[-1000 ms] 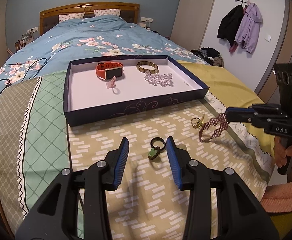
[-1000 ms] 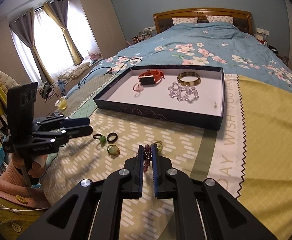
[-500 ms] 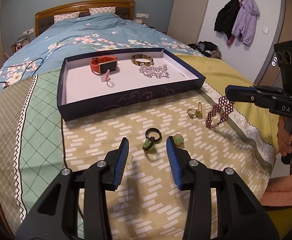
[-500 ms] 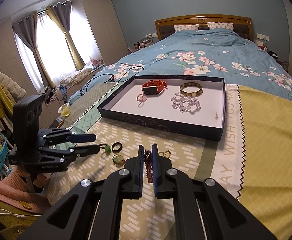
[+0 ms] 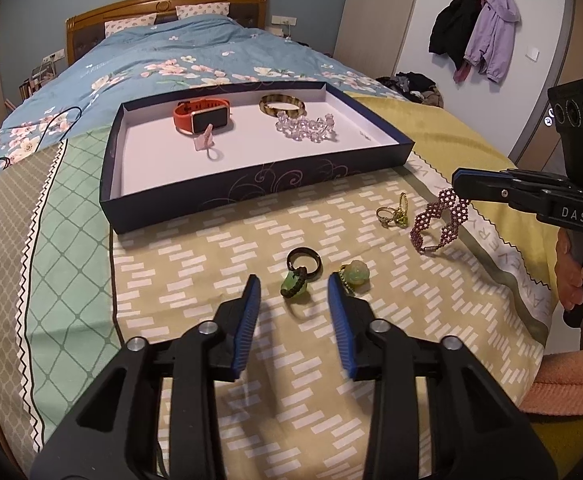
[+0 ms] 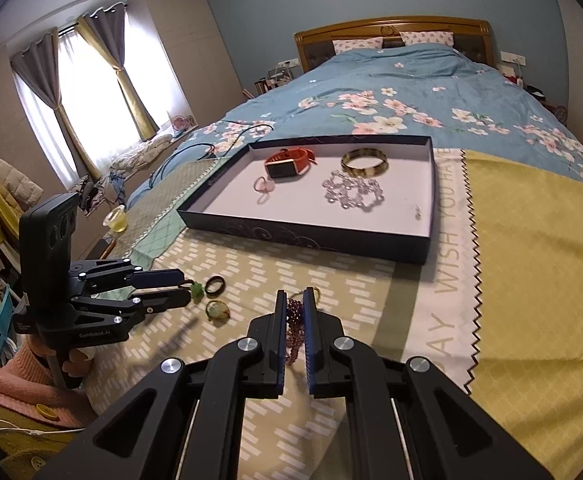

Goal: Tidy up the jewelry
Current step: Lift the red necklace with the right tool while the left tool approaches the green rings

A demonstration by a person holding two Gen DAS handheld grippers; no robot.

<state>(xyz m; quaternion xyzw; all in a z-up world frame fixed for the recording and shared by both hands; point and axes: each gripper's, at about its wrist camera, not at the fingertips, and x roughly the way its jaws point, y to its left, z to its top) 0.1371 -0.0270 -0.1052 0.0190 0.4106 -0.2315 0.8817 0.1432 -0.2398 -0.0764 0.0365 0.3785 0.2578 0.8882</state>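
Observation:
A dark blue tray (image 5: 251, 188) on the bed holds an orange watch (image 5: 201, 118), a bangle (image 5: 282, 105), a crystal bracelet (image 5: 305, 126) and a pink ring (image 5: 207, 144). My left gripper (image 5: 293, 280) hangs low over the cloth with its jaws closing. A black ring with a green charm (image 5: 303, 264) lies just ahead between the tips, untouched. A jade ring (image 5: 355, 274) sits by the right fingertip. My right gripper (image 6: 295, 294) is shut on a purple beaded bracelet (image 6: 295, 320), which dangles above the cloth in the left wrist view.
A gold ring (image 5: 391, 214) lies on the patterned cloth between the tray and the bracelet. A black cable (image 6: 211, 144) runs over the floral duvet left of the tray. Coats (image 5: 475, 28) hang on the far wall. The yellow blanket (image 6: 539, 260) covers the right side.
The left jaws have drawn slightly closer together, and the black ring now lies a bit farther ahead of their tips. The right gripper still holds the bracelet, a little higher.

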